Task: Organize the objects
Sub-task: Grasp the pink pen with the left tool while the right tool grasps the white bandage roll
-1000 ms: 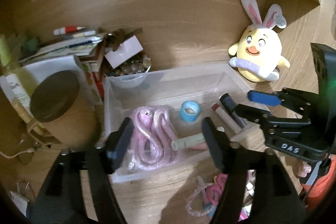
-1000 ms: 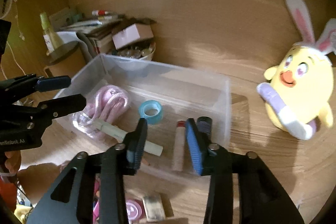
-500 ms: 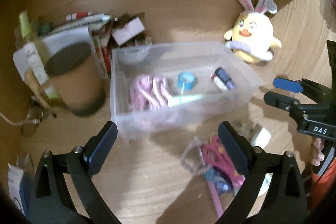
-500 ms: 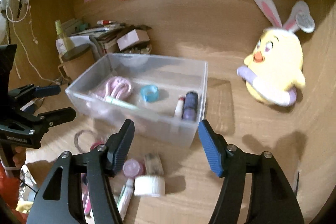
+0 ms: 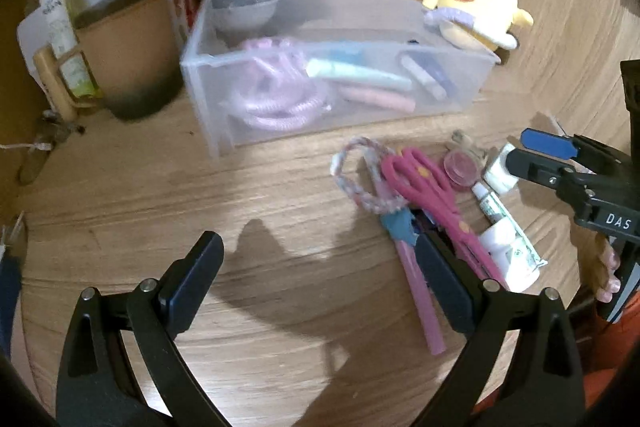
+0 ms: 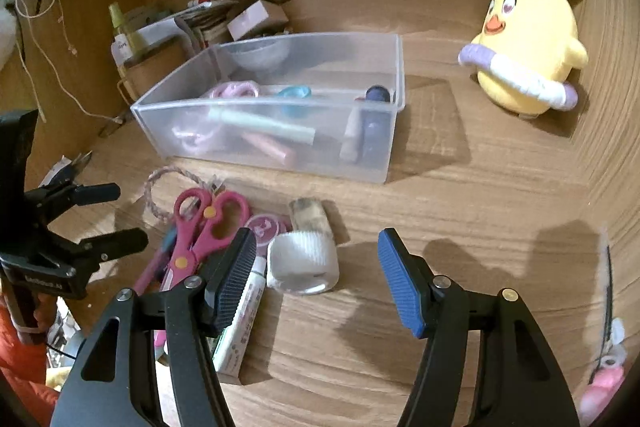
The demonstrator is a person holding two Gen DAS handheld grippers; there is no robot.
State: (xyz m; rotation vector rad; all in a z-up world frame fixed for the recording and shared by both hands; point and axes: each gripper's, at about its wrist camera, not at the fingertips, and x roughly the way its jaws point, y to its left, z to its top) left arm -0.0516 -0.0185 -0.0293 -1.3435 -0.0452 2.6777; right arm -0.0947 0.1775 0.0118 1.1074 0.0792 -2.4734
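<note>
right gripper (image 6: 318, 277) released, empty, low over the wooden table (image 6: 460, 195), aimed at the white ribbed round cap (image 6: 303, 263) just ahead. judgement: next pick is the cap; centre it between the fingers, clear of the white tube (image 6: 240, 323) touching the left finger. left gripper (image 5: 320, 287) also released, empty, hovering near the pink plastic scissors (image 5: 430, 193). clear plastic bin (image 6: 256, 147) beyond the pile, already part filled.

Black triangular-framed left gripper (image 5: 320, 275) and right gripper (image 6: 316, 273), silver screws, blue ribbed pads (image 6: 400, 287), "DAS" lettering, orange sleeve.
</note>
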